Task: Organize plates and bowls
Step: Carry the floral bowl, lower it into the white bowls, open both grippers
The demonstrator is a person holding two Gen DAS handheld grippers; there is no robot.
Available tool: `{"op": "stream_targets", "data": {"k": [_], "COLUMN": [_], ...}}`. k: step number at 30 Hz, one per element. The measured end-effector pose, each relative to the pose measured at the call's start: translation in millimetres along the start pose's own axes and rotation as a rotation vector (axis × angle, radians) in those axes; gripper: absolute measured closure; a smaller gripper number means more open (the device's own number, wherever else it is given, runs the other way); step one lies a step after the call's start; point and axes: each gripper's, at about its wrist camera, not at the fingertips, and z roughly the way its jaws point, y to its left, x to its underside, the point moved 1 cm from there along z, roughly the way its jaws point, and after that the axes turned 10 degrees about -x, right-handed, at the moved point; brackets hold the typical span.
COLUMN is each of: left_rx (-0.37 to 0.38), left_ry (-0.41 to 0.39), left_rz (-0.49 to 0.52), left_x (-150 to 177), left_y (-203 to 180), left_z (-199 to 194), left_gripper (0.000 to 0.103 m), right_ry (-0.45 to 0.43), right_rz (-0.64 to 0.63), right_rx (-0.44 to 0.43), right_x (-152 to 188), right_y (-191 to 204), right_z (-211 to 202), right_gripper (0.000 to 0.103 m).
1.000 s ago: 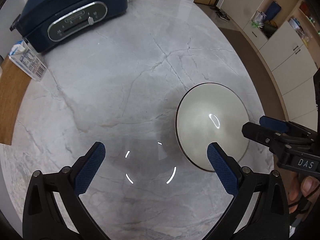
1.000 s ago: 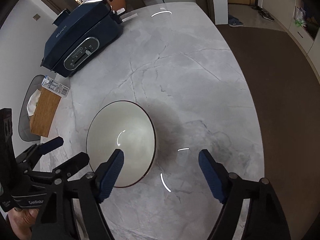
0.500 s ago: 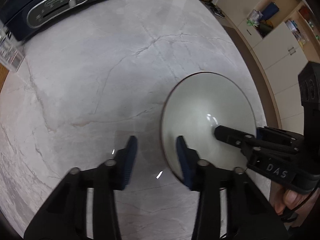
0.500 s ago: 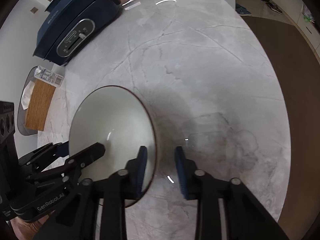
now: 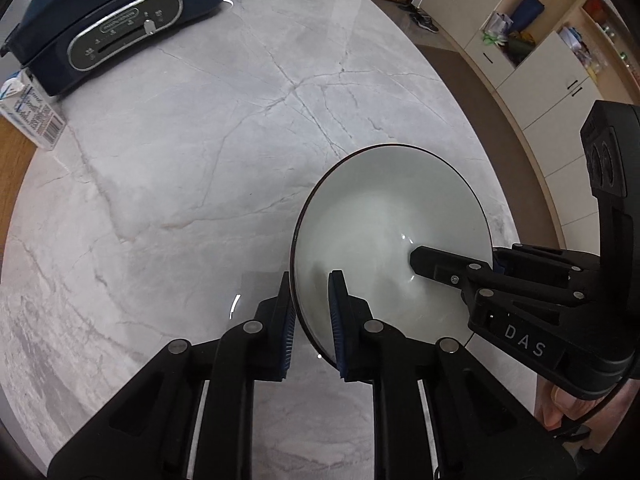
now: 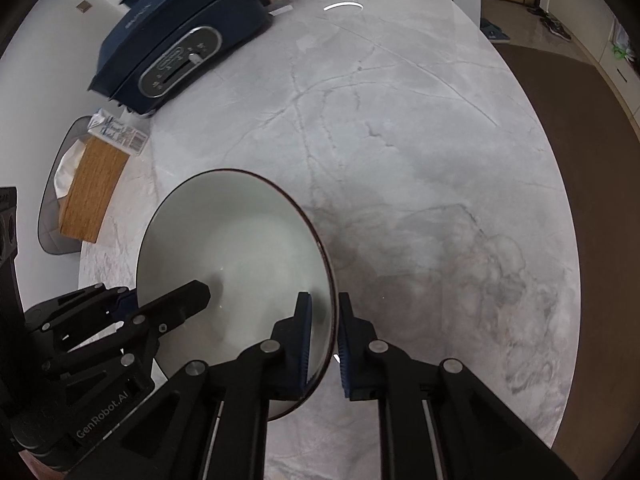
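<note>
A pale grey-white bowl with a thin dark rim (image 5: 384,220) sits on the marble table; it also shows in the right wrist view (image 6: 224,240). My left gripper (image 5: 312,312) is shut on the bowl's left rim, one pad inside and one outside. My right gripper (image 6: 322,328) is shut on the opposite rim the same way. Each gripper shows in the other's view, the right one (image 5: 520,280) and the left one (image 6: 120,320), with a finger reaching into the bowl.
A dark blue electric cooker (image 5: 108,24) stands at the table's far left. A small white carton (image 5: 30,116) and a wooden box (image 6: 94,188) are beside it. The table edge (image 5: 480,128) curves on the right, with brown floor and cabinets (image 5: 540,64) beyond.
Both grippers were open a second ago, then moved in to the bowl's opposite rims and closed on them. The bowl looks closer in both views.
</note>
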Motion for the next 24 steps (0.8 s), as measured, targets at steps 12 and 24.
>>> {"op": "stream_targets", "data": {"k": [12, 24], "left_rx": [-0.008, -0.053], "left_ry": [-0.067, -0.084], "left_rz": [-0.049, -0.181], "left_x": [59, 217], "left_y": [43, 135], "left_z": [-81, -166], "left_gripper": [0.089, 0.089], "right_ry": [-0.028, 0.049], "right_rz": [-0.118, -0.305], "right_rx": [-0.015, -0.103], "right_x": [38, 125], "right_y": [77, 206], "right_z": [-38, -29], "right_gripper": [0.090, 0.088]}}
